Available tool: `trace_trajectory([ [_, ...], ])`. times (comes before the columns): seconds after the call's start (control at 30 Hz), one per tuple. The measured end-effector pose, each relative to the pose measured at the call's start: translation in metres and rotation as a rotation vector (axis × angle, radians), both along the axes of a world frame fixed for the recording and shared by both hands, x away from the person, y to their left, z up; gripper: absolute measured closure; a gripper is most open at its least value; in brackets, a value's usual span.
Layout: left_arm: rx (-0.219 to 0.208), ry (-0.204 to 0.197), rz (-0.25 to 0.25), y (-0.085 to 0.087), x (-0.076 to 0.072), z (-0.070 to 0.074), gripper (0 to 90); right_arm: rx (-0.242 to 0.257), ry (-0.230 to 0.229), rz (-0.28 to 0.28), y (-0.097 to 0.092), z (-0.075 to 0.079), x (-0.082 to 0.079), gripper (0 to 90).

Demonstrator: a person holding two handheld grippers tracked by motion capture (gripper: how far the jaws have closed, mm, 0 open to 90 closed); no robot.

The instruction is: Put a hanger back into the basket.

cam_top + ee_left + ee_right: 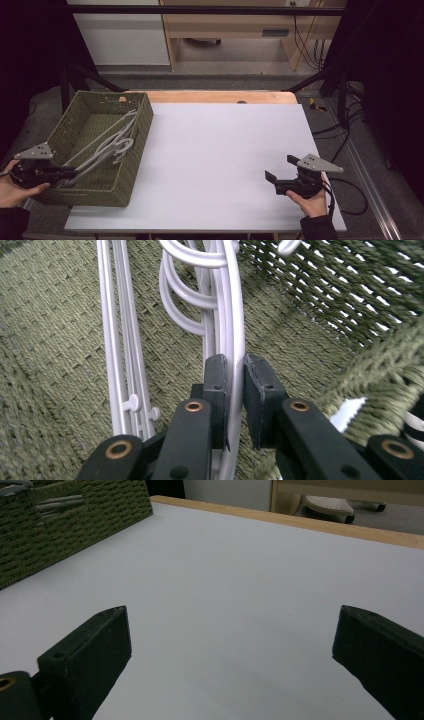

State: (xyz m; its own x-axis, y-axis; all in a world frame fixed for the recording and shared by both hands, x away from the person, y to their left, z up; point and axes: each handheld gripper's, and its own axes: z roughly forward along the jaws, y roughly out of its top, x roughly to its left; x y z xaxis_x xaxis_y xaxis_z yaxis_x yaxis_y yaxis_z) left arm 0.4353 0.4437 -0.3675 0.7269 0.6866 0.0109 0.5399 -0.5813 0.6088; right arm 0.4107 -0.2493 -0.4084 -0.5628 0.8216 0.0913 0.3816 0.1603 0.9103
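Several white hangers (107, 142) lie in a green woven basket (131, 167) at the left of the table (225, 150), their hooks bunched near its middle. The left gripper (235, 390) reaches over the basket's near wall, its jaws nearly together around the thin rod of one hanger, probably to lift it clear of the tangle. In the left gripper view that rod runs straight up between the jaws, beside the other hangers. Well apart, at the near right, the right gripper (279, 175) rests low over the bare white surface with its jaws spread wide and nothing in them, seemingly waiting to receive the hanger.
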Motion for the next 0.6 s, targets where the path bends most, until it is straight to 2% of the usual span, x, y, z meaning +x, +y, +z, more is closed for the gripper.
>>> trace_trajectory([
  [0.17, 0.027, -0.011, 0.023, -0.010, 0.006, 0.001, 78.1, -0.003, -0.001, 0.001, 0.000, 0.000, 0.000, 2.7],
  [0.23, 0.053, -0.025, 0.043, -0.013, 0.009, 0.000, 77.9, 0.000, -0.003, 0.002, 0.000, 0.000, 0.000, 2.7],
  [0.37, 0.063, -0.044, 0.080, -0.014, 0.010, -0.002, 72.0, 0.007, -0.004, -0.003, -0.001, 0.001, -0.001, 2.7],
  [0.5, 0.039, -0.097, 0.095, -0.019, 0.007, 0.001, 63.2, 0.009, -0.008, -0.009, -0.001, 0.001, -0.001, 2.7],
  [0.6, -0.011, -0.159, 0.127, -0.027, 0.006, 0.005, 56.5, 0.011, -0.016, -0.009, -0.001, 0.002, -0.001, 2.7],
])
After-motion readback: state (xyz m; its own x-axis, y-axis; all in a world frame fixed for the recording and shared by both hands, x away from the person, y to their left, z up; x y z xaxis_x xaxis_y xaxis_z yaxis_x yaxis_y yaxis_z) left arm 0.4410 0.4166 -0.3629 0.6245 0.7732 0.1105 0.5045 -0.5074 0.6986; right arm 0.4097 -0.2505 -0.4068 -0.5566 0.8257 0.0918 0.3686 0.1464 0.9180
